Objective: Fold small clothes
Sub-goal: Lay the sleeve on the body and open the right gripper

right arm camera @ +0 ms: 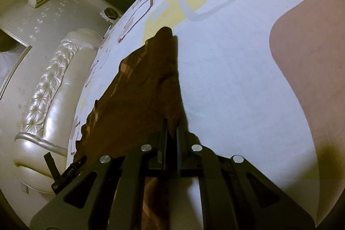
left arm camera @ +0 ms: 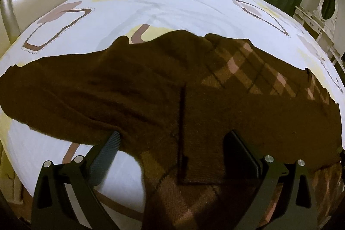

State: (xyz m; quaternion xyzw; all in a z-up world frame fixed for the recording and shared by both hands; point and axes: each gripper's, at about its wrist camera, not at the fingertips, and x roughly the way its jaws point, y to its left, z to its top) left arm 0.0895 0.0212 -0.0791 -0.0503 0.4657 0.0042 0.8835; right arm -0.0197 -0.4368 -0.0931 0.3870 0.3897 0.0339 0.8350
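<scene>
A dark brown knitted garment with a tan and pink check pattern [left arm camera: 172, 87] lies spread across a white bedsheet printed with brown and yellow shapes [left arm camera: 172, 5], wide bare sheet beyond its far edge. The left gripper [left arm camera: 172, 141] stands spread wide, fabric lying between its fingers, unpinched. The right gripper [right arm camera: 171, 130] is clenched on the garment's near edge (bare sheet stretches to its right). A cream padded headboard [right arm camera: 49, 87] borders the bed; the garment's nearest part is cut off.
</scene>
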